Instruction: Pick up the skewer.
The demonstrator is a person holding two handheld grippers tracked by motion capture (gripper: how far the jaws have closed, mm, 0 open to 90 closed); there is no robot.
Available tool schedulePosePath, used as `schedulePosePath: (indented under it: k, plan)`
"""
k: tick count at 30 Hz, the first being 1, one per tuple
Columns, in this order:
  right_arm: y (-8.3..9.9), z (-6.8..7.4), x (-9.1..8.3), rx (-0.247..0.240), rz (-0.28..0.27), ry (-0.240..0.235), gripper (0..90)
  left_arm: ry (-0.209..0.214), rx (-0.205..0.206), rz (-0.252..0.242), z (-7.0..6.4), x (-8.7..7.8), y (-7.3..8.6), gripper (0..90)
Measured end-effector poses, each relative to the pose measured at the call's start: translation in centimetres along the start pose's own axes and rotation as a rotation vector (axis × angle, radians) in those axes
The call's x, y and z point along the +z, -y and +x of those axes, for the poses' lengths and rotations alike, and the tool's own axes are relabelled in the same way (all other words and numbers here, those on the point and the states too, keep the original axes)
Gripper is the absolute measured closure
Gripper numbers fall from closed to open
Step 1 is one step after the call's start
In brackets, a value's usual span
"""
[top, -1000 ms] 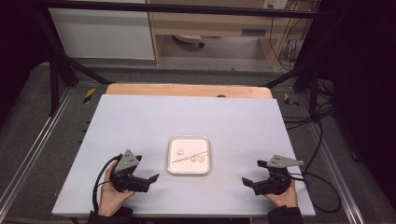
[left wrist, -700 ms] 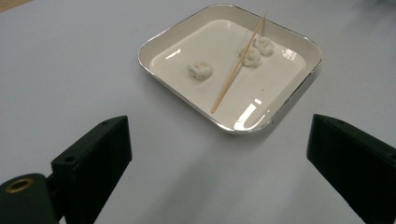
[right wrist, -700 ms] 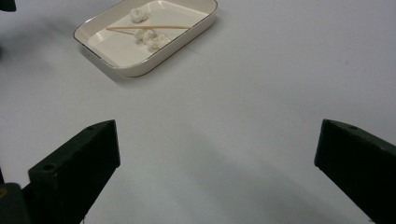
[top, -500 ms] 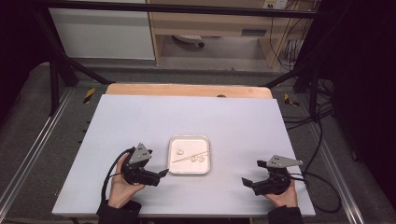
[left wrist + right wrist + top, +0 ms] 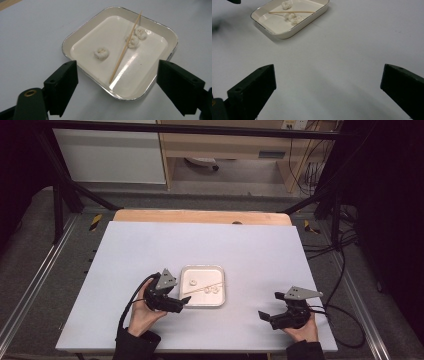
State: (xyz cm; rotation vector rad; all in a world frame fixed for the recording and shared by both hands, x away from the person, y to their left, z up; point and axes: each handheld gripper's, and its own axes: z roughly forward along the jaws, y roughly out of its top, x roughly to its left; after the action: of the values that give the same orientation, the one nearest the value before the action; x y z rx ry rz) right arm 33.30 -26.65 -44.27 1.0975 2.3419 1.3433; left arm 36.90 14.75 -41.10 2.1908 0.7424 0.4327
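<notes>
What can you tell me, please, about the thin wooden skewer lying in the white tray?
The thin pale wooden skewer is a straight, slender stick with a pointed end, looking like bamboo. It lies flat and diagonal inside the shallow white square tray with a metallic rim, its far tip propped on the tray's rim. It rests against two of the three small white lumpy pieces; the third lies apart. The open left claw hovers just short of the tray, not touching the skewer.

Bench (image 5: 210, 245): bare on all sides of the tray (image 5: 220, 302), sole obstacle. Skewer (image 5: 125, 48) lies slantwise across tray; three white pieces beside it, gaps between.
</notes>
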Motion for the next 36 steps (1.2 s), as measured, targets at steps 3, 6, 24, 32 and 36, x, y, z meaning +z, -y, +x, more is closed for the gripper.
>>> schedulePosePath:
  k: [3,6,24,32,36]
  plan:
    - [0.0,0.0,0.0,0.000,0.000,0.000,0.7,-0.005,0.012,0.014,0.0,0.6,-0.3,20.9]
    - [0.0,0.0,0.0,-0.001,0.000,0.000,0.8,-0.003,0.015,0.018,0.0,1.1,-0.6,25.3]
    - [0.1,0.0,0.2,-0.005,0.008,-0.003,0.7,0.019,0.064,0.061,-0.5,4.7,-1.3,55.0]
    - [0.1,0.0,0.3,-0.007,0.015,-0.004,0.7,0.061,0.048,0.075,-0.2,5.9,-1.2,66.6]
    - [0.1,0.0,0.4,-0.005,0.018,-0.006,0.7,0.072,0.049,0.070,-0.1,6.1,-1.2,72.9]
